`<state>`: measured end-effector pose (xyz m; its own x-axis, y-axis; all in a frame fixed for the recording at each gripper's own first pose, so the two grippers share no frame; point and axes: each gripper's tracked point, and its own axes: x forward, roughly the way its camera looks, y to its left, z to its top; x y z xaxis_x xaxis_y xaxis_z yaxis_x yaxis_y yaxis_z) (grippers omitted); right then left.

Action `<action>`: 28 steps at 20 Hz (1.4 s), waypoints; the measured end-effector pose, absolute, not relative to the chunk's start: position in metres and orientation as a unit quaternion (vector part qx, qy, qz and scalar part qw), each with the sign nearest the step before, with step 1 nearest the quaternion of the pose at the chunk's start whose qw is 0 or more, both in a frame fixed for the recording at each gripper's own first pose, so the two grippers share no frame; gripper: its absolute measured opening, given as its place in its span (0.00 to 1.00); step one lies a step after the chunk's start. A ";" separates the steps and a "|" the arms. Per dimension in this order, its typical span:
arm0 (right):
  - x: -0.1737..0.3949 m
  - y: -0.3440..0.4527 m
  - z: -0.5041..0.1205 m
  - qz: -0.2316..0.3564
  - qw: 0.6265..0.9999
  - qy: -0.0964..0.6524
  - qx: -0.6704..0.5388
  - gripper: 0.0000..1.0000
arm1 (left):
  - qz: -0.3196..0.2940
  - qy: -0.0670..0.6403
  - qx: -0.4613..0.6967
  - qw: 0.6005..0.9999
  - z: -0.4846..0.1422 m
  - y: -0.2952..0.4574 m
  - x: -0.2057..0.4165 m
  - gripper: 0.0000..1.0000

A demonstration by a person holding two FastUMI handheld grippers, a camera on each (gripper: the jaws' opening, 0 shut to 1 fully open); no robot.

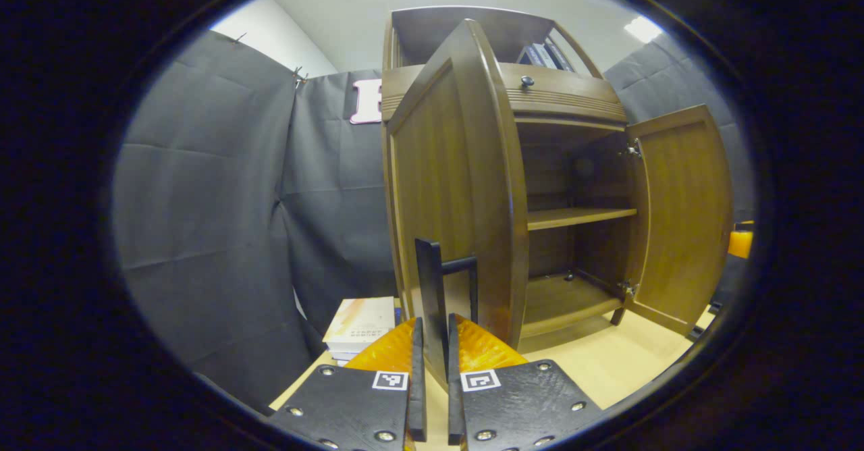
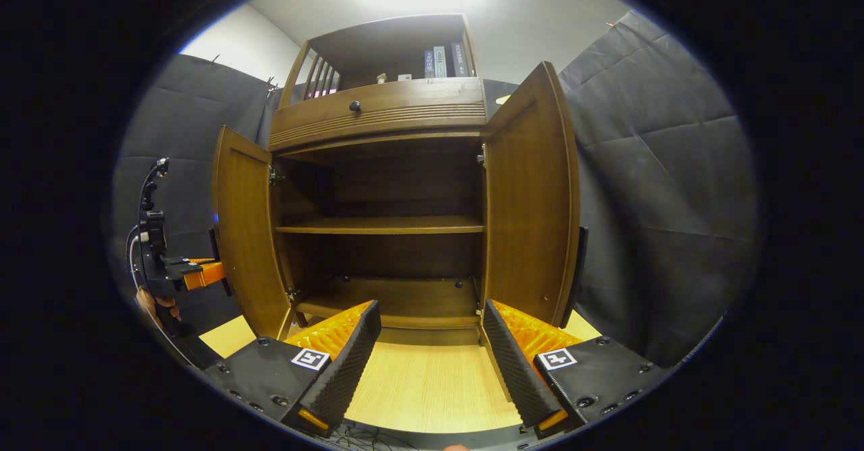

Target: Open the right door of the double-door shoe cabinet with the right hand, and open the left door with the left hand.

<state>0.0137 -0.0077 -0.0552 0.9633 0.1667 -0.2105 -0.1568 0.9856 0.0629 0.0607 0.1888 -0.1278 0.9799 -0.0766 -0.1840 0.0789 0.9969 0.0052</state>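
Clamping our left tool point(image 1: 432, 343) on the left door point(image 1: 452, 188) handle point(image 1: 432, 289), we hold our right tool point(image 2: 428, 353) apart, right door point(image 2: 533, 201) open.

You have a light wooden tabletop point(image 2: 432, 383) in front of you, pale with a fine grain. The brown shoe cabinet point(image 2: 378, 110) stands directly on it, on short feet, toward the back. Just beside the cabinet's left side, in the left gripper view, a small stack of books point(image 1: 361, 326) lies flat on the tabletop near the edge.
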 end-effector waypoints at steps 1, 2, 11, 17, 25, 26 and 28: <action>0.015 -0.002 -0.055 0.085 0.990 0.108 0.023 0.96 | -0.039 0.088 0.010 0.995 -0.126 0.191 0.057 0.14; 0.015 0.001 -0.055 0.088 0.990 0.108 0.022 0.96 | -0.035 0.085 0.015 0.996 -0.124 0.197 0.055 0.11; 0.023 0.041 -0.051 0.105 0.989 0.102 0.016 0.94 | -0.002 0.091 0.002 0.996 -0.134 0.261 0.048 0.17; 0.026 0.048 -0.048 0.085 0.992 0.094 0.008 0.96 | 0.021 0.092 0.007 0.995 -0.140 0.307 0.035 0.14; 0.010 0.035 -0.025 0.085 0.994 0.070 0.017 0.96 | 0.033 0.075 0.006 0.997 -0.104 0.306 -0.011 0.14; 0.006 0.032 -0.021 0.086 0.994 0.068 0.016 0.94 | 0.029 0.070 0.000 0.997 -0.095 0.298 -0.021 0.14; -0.003 0.024 -0.013 0.085 0.994 0.061 0.012 0.94 | 0.018 0.061 -0.007 0.998 -0.078 0.272 -0.039 0.14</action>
